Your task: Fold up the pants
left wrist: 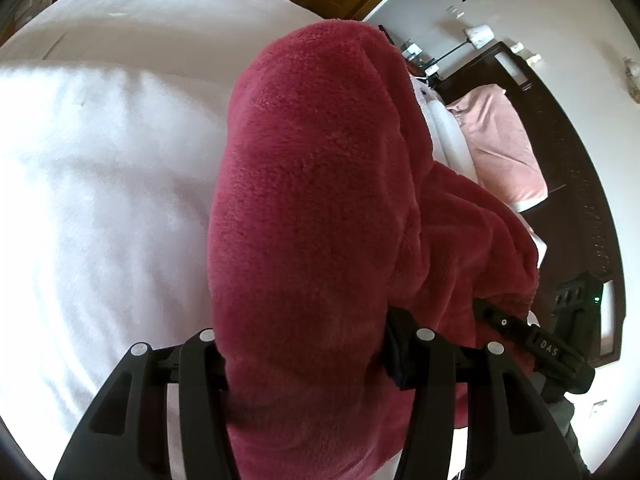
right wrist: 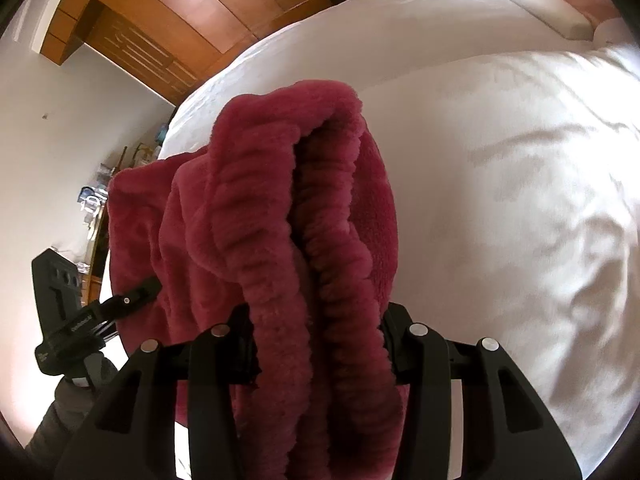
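The left tongs (left wrist: 308, 344) pinch a thick fold of the red fleece pants (left wrist: 316, 200), which bulge up ahead of them and drape off to their right, above the white bed (left wrist: 100, 180). The right tongs (right wrist: 320, 340) pinch the gathered waistband (right wrist: 280, 240) of the pants, the cloth trailing to their left, where the left tongs grip it too.

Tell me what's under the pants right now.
A white bed lies below and around the pants. Both tongs, left and right, hold the fleece up. The fabric covers the sheet directly beneath.
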A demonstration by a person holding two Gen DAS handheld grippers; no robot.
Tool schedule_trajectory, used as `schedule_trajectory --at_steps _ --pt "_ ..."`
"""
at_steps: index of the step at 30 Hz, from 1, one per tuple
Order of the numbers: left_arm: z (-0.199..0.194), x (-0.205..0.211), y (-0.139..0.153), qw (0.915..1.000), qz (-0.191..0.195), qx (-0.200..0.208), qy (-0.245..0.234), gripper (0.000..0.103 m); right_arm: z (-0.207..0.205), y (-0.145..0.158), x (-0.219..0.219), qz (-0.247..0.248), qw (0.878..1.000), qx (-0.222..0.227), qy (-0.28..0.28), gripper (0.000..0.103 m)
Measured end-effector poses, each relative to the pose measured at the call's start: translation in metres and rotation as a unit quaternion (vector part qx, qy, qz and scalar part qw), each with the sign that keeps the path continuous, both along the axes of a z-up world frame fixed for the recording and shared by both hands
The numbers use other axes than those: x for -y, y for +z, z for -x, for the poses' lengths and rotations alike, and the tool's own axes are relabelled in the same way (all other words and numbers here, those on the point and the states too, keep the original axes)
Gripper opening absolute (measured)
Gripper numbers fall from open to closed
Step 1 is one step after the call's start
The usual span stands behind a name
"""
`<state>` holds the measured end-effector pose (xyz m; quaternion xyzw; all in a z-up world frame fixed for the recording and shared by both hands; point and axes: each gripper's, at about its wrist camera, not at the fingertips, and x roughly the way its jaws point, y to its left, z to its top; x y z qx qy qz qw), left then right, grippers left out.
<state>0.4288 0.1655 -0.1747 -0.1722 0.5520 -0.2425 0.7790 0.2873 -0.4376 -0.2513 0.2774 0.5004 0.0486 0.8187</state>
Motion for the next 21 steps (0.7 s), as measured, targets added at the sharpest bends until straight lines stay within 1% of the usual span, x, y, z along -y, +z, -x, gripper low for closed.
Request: schedule_trajectory --at_steps 3,8,9,12,14,16,17,18,20,21 --pt "-0.015 0.012 -0.009 1.0000 -0.006 -0.004 0.002 0.051 -0.012 -0.005 0.005 0.011 1.000 -0.003 -0.001 0.046" --pt "-0.031 0.016 -0.027 0.9997 -0.021 -0.013 0.009 0.052 -0.034 -0.021 -0.001 0.030 0.999 -0.014 0.002 0.046" --pt "-0.034 0.016 -0.029 0.9996 -0.023 -0.014 0.011 0.052 -0.044 -0.023 -0.014 0.034 0.999 -0.016 0.003 0.046" --pt "-0.047 0.022 -0.036 0.9994 -0.027 -0.018 0.016 0.054 -0.048 -0.031 -0.019 0.040 0.999 -0.023 0.004 0.047" --pt "-0.050 0.023 -0.040 0.9993 -0.031 -0.017 0.015 0.057 -0.054 -0.033 -0.025 0.043 0.999 -0.026 0.005 0.049" --pt "-0.049 0.022 -0.043 0.9992 -0.037 -0.012 0.012 0.059 -0.057 -0.037 -0.020 0.047 0.999 -0.026 0.007 0.050" --pt "-0.047 0.021 -0.044 0.9991 -0.041 -0.009 0.010 0.062 -0.067 -0.039 -0.027 0.050 0.998 -0.026 0.008 0.051" --pt "-0.048 0.023 -0.045 0.9989 -0.044 -0.006 0.010 0.064 -0.065 -0.039 -0.030 0.055 0.998 -0.026 0.009 0.052" --pt "-0.049 0.021 -0.046 0.9985 -0.054 -0.003 0.011 0.070 -0.082 -0.040 -0.037 0.064 0.998 -0.027 0.010 0.053" --pt "-0.051 0.024 -0.045 0.9981 -0.060 -0.001 0.011 0.072 -0.080 -0.039 -0.041 0.072 0.997 -0.027 0.012 0.053"
